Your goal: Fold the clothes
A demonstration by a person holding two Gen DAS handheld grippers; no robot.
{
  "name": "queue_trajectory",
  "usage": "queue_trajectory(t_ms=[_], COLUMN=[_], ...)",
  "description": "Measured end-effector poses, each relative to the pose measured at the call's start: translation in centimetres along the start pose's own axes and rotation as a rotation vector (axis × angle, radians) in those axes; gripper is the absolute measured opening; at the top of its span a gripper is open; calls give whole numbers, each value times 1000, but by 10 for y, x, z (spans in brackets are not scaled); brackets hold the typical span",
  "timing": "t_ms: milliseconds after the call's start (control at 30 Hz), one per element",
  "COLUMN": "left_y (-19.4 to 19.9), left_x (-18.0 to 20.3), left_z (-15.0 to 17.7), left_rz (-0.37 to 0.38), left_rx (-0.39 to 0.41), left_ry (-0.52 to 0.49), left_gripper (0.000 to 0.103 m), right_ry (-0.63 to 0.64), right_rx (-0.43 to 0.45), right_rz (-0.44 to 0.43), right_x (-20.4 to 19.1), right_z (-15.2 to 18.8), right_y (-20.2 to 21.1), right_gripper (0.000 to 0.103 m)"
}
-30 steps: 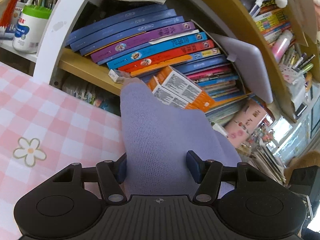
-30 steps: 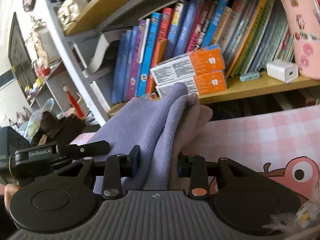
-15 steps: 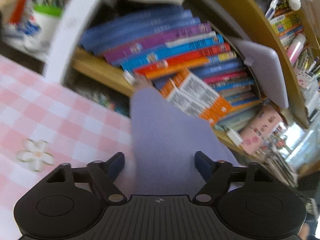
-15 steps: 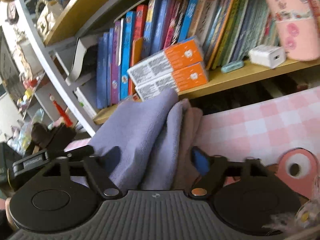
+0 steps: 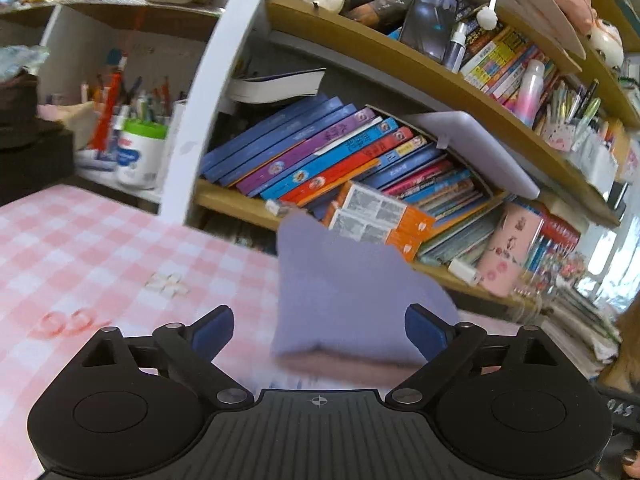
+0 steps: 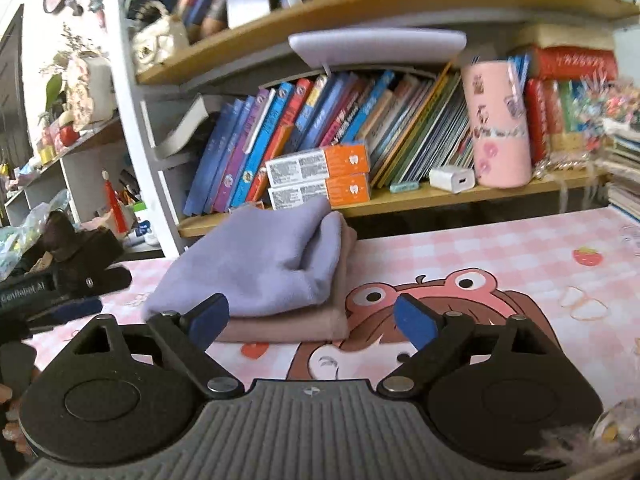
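Two folded cloths lie stacked on the counter (image 6: 500,256): one lilac cloth (image 6: 264,268) on top of one pink cloth (image 6: 288,326). The stack sits just ahead of the right tool (image 6: 312,320), off its left finger, and just ahead of the left tool (image 5: 320,330), nearer its right finger. Both tools have just been opening; their jaws stand wide, with nothing gripped. Beyond the stack, two orange boxes (image 6: 320,178) lie stacked on the shelf (image 6: 460,196).
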State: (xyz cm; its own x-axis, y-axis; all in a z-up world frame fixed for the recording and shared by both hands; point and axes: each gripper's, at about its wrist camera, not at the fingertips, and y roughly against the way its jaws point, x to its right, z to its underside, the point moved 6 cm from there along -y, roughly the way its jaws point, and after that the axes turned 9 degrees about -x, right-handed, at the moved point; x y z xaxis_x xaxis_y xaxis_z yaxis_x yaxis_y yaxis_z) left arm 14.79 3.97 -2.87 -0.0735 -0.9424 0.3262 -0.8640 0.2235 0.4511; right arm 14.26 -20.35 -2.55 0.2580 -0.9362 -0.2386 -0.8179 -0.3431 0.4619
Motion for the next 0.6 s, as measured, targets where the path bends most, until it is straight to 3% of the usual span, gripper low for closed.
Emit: queue_trajectory(t_ms=[133, 267, 500, 600], left_y=[35, 65, 67, 65], left_x=[4, 8, 26, 26], left_z=[18, 26, 30, 30], left_rz=[-104, -178, -238, -234], left_rx=[27, 104, 113, 99], left_ry=[-51, -127, -268, -273], left_gripper=[96, 101, 103, 103], right_ry=[55, 155, 179, 185], right_rx=[56, 136, 112, 100], right_rz=[42, 117, 200, 205], right_x=[-15, -27, -27, -27], right_z=[15, 22, 30, 31], right_y=[26, 51, 59, 57], right_gripper=[96, 102, 103, 103])
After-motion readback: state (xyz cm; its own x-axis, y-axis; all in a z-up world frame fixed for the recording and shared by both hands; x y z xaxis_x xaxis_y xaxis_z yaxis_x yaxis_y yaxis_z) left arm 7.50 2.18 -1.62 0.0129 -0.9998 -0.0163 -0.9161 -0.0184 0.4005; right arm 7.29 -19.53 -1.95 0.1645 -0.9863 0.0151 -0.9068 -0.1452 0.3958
